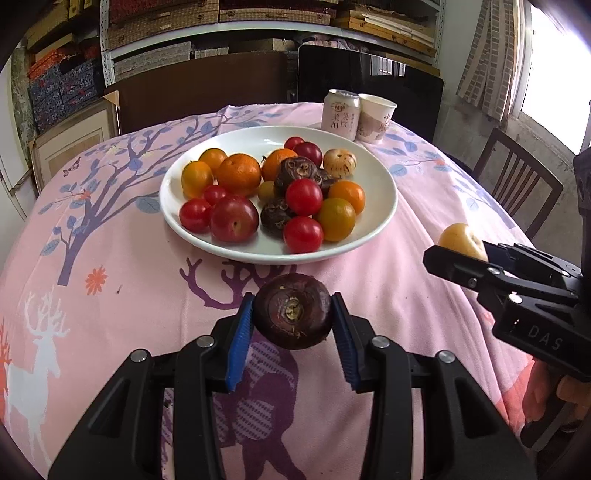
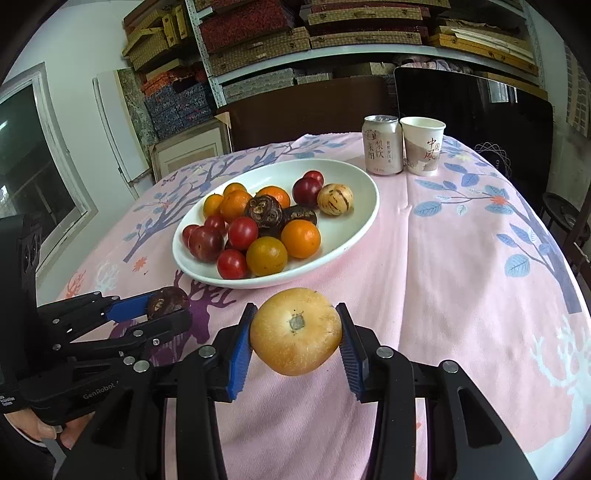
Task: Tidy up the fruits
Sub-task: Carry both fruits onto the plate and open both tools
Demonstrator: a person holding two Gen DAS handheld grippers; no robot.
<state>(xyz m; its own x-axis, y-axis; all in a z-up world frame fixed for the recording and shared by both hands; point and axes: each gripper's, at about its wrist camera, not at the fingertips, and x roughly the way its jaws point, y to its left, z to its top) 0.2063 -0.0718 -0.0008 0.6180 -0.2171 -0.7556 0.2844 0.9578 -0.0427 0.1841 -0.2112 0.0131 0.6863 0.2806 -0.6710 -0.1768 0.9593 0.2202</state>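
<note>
Blue ribbed pads of the left gripper [image 1: 292, 325] press both sides of a dark brown, flattened chestnut-like corm [image 1: 292, 312], clenched on it w/ its stem scar facing the camera; the corm hangs clear above the cloth, just in front of the plate's near rim. In the right wrist view the same gripper [image 2: 168, 308] shows at lower left, corm [image 2: 167, 300] at its tips, a person's fingers [image 2: 55, 430] on the handle.

Right gripper [image 2: 295, 332]: blue pads clamped on a round yellow-tan fruit [image 2: 295, 330], dimpled end toward the lens, held above the cloth near the plate's front edge. From the left wrist view this gripper [image 1: 461, 254] enters at right, yellow fruit [image 1: 463, 242] between its black fingers.

White plate [image 1: 373, 229] beyond both tools, approx. centre of table: holds orange citrus [image 1: 238, 174], red plums/tomato-like fruits, e.g. one at front left [image 1: 233, 218], more dark corms [image 1: 295, 171], and one pale striped fruit [image 1: 339, 163] at far right.

Behind plate, far edge: pink drink can [image 1: 340, 114] touching or just beside a paper cup [image 1: 376, 117].

Pink tablecloth [image 1: 122, 266] w/ tree and deer print covers the table. Background: shelves of stacked boxes [image 2: 258, 26]; wooden chair [image 1: 517, 184] at right.
</note>
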